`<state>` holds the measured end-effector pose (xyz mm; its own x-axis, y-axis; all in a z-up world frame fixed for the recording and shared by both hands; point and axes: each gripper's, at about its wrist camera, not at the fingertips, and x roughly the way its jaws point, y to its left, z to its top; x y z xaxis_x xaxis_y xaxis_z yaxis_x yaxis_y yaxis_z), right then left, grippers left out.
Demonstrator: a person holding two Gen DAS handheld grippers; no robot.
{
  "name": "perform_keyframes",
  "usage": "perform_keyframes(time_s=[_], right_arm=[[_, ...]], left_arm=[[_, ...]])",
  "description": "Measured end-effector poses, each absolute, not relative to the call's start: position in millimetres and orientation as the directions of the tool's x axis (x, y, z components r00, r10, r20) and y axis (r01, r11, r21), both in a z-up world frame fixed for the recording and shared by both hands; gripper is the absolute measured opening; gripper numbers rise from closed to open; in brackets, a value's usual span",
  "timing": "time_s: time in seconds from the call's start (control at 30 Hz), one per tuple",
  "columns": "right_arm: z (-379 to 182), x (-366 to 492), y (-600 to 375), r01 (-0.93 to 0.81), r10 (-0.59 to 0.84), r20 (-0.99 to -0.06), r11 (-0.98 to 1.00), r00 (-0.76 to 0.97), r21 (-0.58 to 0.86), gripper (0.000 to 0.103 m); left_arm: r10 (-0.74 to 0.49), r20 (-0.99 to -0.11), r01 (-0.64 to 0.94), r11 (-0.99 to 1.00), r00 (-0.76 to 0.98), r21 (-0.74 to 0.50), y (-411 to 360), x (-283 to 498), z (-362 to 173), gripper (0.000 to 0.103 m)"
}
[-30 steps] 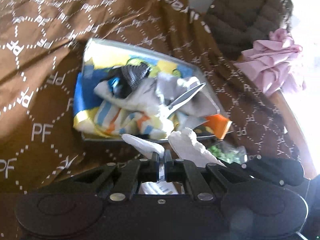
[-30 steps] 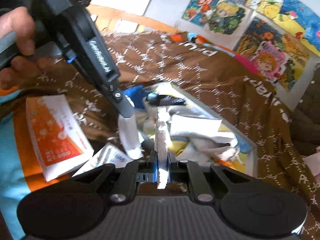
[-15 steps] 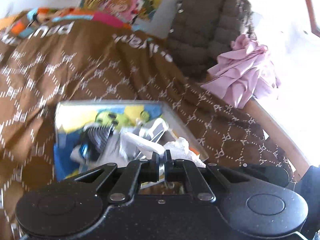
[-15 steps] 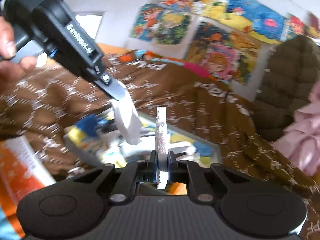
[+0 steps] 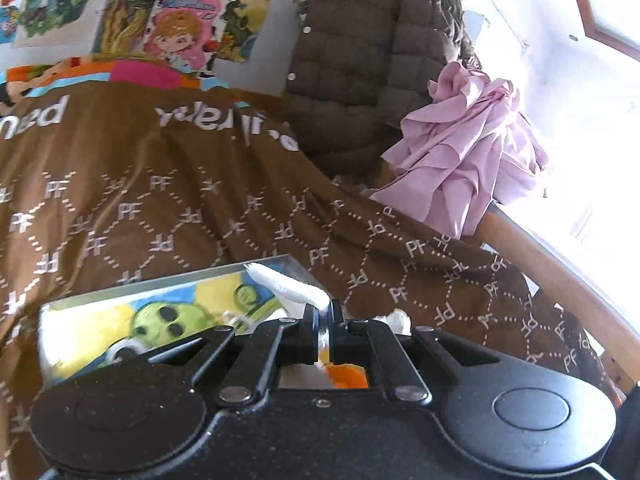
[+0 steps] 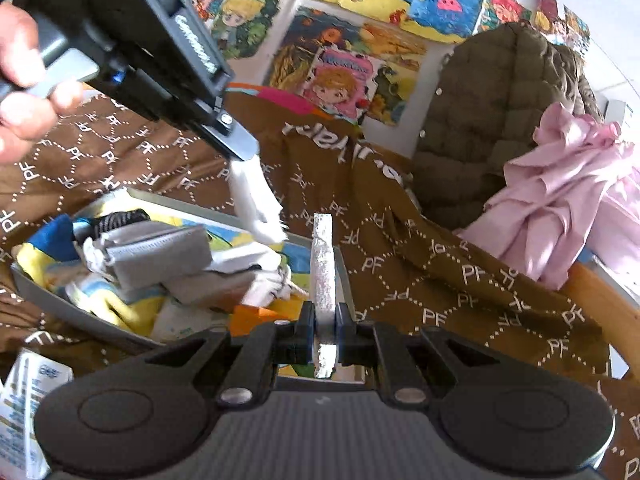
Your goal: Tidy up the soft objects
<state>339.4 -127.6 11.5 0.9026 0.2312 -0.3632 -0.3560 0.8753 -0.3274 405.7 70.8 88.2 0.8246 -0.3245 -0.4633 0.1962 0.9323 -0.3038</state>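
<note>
**White tissue pinched in both grippers above the tray**

White and soft, a crumpled tissue [image 6: 256, 204] hangs from the left gripper [image 6: 240, 152], whose jaws are clenched on its upper end; in that gripper's own view the same white wad pokes out past the tips over the tray's far edge. The right gripper [image 6: 325, 320] is clamped on a thin, stiff-looking white strip [image 6: 323, 264] that stands upright between its fingers. I would guess each piece is held by one end so it dangles clear of the heap and can be laid down or folded separately, not dragged through the pile.

Below both, a grey tray [image 6: 48, 292] sits on the brown bedspread [image 6: 420, 280], and it holds the rest of the soft things: a grey folded cloth [image 6: 160, 252], white rags, something striped in blue and yellow, an orange scrap at the near edge. Collecting them in one tray looks like the point of the job, which seems well under way.

Writing: the bedspread repeats "PF" in white inside dotted diamonds, with larger white lettering near its far edge, upside down from here and not readable with confidence. The left gripper's body has a white printed name, too blurred to make out. A white packet [image 6: 24, 412] at the bedspread's near left corner carries small print I cannot read. A quilted brown jacket [image 6: 500, 112] and pink cloth [image 6: 572, 200] hang at the far right.
</note>
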Motion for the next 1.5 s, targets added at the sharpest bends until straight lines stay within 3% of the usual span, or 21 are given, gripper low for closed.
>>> perform_keyframes(time_s=[0.5,1.03,1.13,1.33,1.5], right_arm=[[-6,362,-136,-0.329,0.187,-0.43,0.9,0.883,-0.285,0.011],[-7,359,-129,-0.349,0.204,-0.432,0.892,0.878,-0.287,0.013],[-5,357,-130,-0.35,0.208,-0.427,0.892,0.88,-0.285,0.015],[2,354,-134,-0.348,0.213,-0.419,0.896,0.883,-0.276,0.035],[10,350,-137,-0.346,0.222,-0.402,0.899,0.889,-0.269,0.048]], left_arm=[[-0.405,-0.534,0.202,0.895,0.742,-0.398,46,446,21,0.003],[-0.388,-0.577,0.159,0.899,0.718,-0.407,48,441,5,0.01],[-0.377,-0.585,0.152,0.905,0.719,-0.397,47,439,5,0.015],[-0.341,-0.599,0.122,0.919,0.724,-0.375,47,433,7,0.027],[-0.302,-0.596,0.089,0.929,0.744,-0.36,50,425,15,0.049]])
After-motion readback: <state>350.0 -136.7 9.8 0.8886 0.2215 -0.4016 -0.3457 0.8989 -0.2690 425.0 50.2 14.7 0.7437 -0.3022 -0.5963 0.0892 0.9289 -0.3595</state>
